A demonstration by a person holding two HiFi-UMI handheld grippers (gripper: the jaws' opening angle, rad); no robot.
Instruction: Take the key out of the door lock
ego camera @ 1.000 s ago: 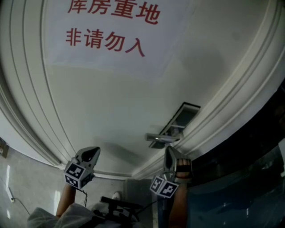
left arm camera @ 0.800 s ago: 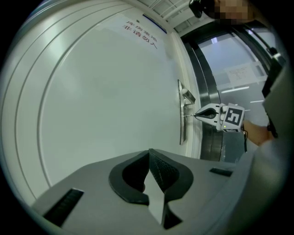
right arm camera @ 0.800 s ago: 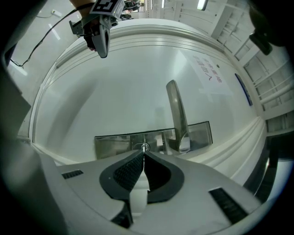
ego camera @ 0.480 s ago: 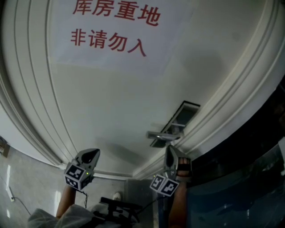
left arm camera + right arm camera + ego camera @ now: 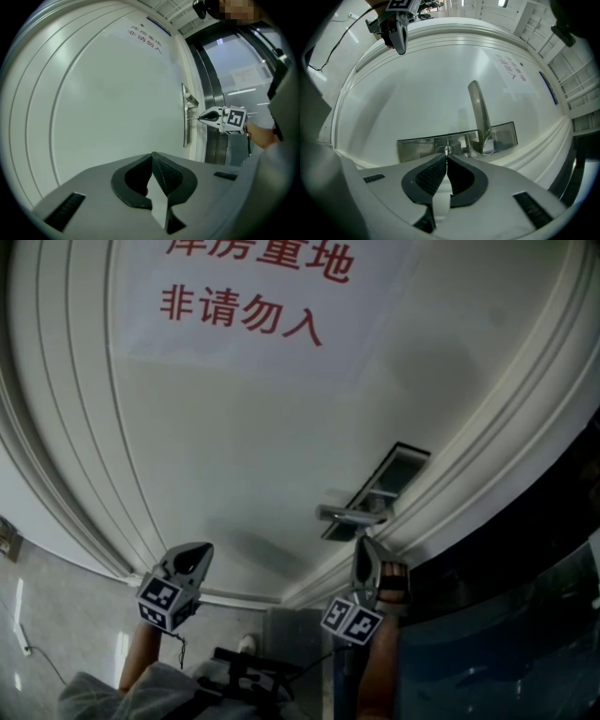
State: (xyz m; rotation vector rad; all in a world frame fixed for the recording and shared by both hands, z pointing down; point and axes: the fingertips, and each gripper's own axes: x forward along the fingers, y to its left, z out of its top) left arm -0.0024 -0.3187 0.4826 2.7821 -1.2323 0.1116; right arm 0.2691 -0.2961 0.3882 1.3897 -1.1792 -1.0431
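Observation:
A white door (image 5: 281,446) carries a steel lock plate (image 5: 417,145) with a lever handle (image 5: 479,117). My right gripper (image 5: 446,157) is level with the keyhole, its jaws shut on the small key (image 5: 447,150) that sticks out of the plate. In the left gripper view the key (image 5: 193,119) shows as a thin line between the plate (image 5: 185,131) and the right gripper (image 5: 200,118). In the head view the right gripper (image 5: 361,545) sits just below the handle (image 5: 352,515). My left gripper (image 5: 195,557) is held apart to the left, shut on nothing (image 5: 152,157).
A paper notice with red characters (image 5: 253,296) is stuck high on the door. Curved mouldings (image 5: 66,474) frame the door panel. A dark glass panel (image 5: 506,615) stands right of the door frame. The person's forearms and clothing fill the bottom of the head view.
The head view has shifted slightly, so the door sits a little higher and more to the right in frame. Both grippers keep their places relative to the door and lock.

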